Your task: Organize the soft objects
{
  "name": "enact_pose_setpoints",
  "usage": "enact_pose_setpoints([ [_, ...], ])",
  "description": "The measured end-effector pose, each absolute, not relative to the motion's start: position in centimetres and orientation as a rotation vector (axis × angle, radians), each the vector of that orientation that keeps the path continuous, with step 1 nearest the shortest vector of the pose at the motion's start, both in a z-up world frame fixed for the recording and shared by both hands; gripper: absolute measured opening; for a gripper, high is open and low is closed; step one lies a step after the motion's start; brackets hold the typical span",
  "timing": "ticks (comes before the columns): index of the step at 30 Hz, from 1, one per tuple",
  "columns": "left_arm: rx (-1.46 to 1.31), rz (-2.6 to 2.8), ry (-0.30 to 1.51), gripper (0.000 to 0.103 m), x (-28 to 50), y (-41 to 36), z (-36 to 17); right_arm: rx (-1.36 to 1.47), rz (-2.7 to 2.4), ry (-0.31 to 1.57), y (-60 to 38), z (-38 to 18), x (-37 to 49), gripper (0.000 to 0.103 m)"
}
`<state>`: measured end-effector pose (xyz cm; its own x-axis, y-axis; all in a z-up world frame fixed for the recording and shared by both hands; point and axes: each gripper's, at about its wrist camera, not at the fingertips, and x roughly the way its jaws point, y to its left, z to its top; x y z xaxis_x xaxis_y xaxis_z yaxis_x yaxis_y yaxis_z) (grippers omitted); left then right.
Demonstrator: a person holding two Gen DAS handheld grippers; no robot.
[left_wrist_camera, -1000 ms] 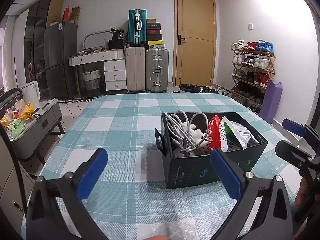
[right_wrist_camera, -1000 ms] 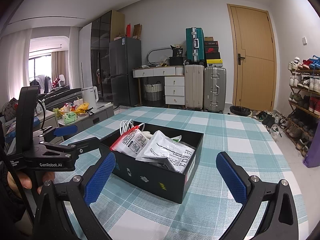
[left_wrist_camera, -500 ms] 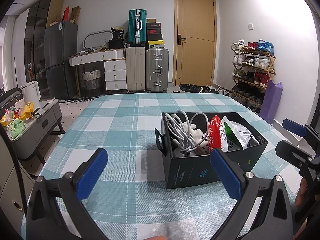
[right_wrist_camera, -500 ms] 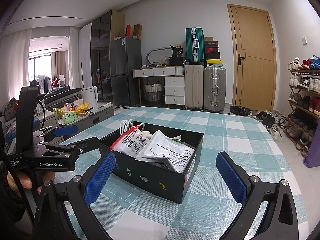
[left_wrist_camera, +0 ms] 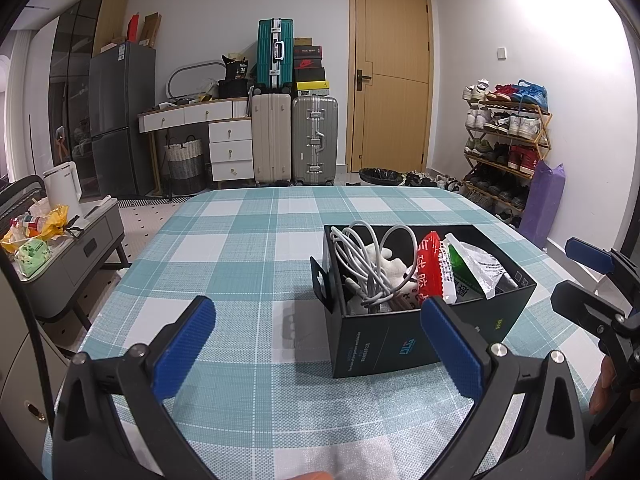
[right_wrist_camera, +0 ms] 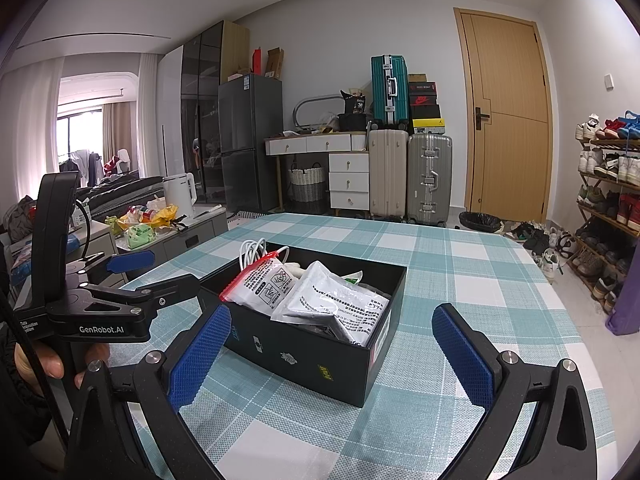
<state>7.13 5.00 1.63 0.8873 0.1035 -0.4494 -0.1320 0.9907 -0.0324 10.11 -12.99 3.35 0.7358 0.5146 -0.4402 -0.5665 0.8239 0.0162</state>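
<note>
A black open box [left_wrist_camera: 384, 344] stands on the teal checked tablecloth [left_wrist_camera: 240, 256]. In it are a coiled white cable [left_wrist_camera: 368, 264], a white cloth item [left_wrist_camera: 390, 270], a red-and-white packet [left_wrist_camera: 430, 274] and a grey-white foil pouch [left_wrist_camera: 480, 270]. The box [right_wrist_camera: 304, 356], the packet [right_wrist_camera: 264, 286] and the pouch [right_wrist_camera: 336, 306] also show in the right wrist view. My left gripper [left_wrist_camera: 316, 344] is open and empty, just short of the box's near left corner. My right gripper [right_wrist_camera: 330, 354] is open and empty on the box's right side.
Beyond the table's far edge stand suitcases [left_wrist_camera: 296, 136], a white drawer unit [left_wrist_camera: 230, 148] and a door [left_wrist_camera: 390, 80]. A shoe rack [left_wrist_camera: 506, 144] is at the right. A low grey cabinet with a kettle [left_wrist_camera: 60, 188] is at the left.
</note>
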Motion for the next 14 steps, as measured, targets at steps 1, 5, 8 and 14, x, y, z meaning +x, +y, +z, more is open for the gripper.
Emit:
enact_pose_setpoints([
  [1,-0.063,0.123,0.464,0.103,7.14,4.99,1.63,-0.122,0.596,0.447,-13.00,3.35,10.10,0.102],
  [5,-0.062,0.122,0.463,0.103,7.13,4.98,1.63,-0.122,0.595,0.446,-13.00,3.37,10.08,0.102],
  [8,-0.063,0.121,0.463,0.103,7.13,5.00,1.63,-0.122,0.595,0.446,-13.00,3.37,10.07,0.102],
  [14,-0.062,0.120,0.461,0.103,7.19,5.08,1.70,-0.122,0.595,0.446,-13.00,3.37,10.07,0.102],
])
